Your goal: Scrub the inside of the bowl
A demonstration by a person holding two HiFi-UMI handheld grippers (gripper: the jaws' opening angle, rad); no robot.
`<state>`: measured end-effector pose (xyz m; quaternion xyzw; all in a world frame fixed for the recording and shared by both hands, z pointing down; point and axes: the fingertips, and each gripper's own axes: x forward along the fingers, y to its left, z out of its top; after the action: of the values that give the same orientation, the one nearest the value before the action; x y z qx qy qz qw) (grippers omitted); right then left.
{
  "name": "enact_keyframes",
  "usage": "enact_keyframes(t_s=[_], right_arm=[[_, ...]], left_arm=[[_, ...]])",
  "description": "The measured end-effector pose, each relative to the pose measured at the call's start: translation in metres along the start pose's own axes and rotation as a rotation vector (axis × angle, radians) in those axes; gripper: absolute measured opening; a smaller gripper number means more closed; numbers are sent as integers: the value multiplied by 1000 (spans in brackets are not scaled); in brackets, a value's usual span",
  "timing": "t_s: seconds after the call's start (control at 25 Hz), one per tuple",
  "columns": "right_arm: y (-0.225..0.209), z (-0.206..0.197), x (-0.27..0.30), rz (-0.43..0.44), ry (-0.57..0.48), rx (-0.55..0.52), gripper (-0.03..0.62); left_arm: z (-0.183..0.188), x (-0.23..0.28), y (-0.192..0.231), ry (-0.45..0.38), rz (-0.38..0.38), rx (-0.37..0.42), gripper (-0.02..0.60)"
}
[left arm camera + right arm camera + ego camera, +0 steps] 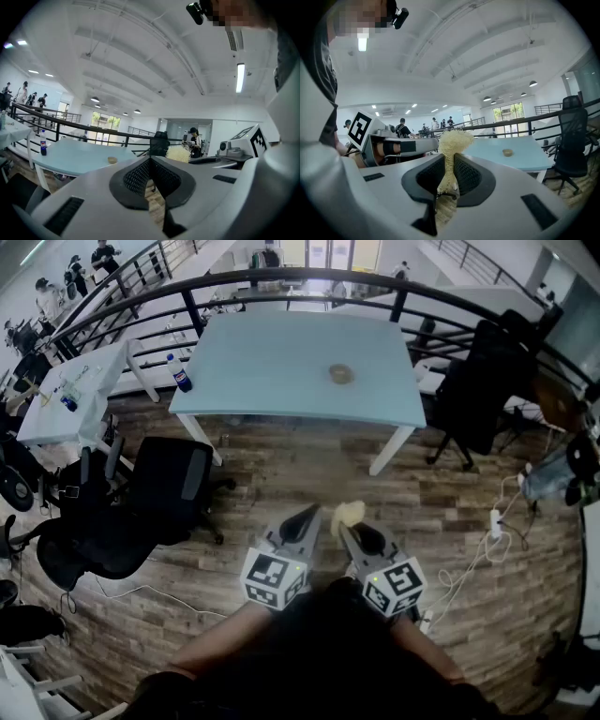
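Observation:
A small tan bowl [341,374] sits on the pale blue table [281,362] far ahead; it also shows as the bowl [112,160] and the bowl [507,152] in the two gripper views. My right gripper [345,522] is shut on a pale yellow mesh scrubber [451,154], whose tuft [350,513] sticks out past the tips. My left gripper [310,517] is shut with nothing between its jaws. Both are held close to the person's body, side by side, well short of the table. From the left gripper view the scrubber [178,153] shows to the right.
A black office chair [141,498] stands at the left between me and the table, another chair [483,390] at the table's right end. A bottle [181,373] stands at the table's left corner. A black railing [281,287] runs behind. Cables and a power strip [495,524] lie on the wooden floor at right.

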<state>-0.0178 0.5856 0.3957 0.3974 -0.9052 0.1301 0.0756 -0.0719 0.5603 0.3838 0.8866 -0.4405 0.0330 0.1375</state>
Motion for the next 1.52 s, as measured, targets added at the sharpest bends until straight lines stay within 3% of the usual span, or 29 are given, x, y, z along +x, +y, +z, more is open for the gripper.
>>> enact_keyframes(t_s=[0.56,1.12,1.52], right_arm=[[-46,1,-15,13,-11,21,64],[-196,29,-45,35,-32,17,66],[-253,28,-64,53,-31,39,65]], left_arm=[[1,42,-23,14,-3,-9,-3],[19,185,-82,0,-21,-41,-3],[9,242,-110,41,-31,-92,-3]])
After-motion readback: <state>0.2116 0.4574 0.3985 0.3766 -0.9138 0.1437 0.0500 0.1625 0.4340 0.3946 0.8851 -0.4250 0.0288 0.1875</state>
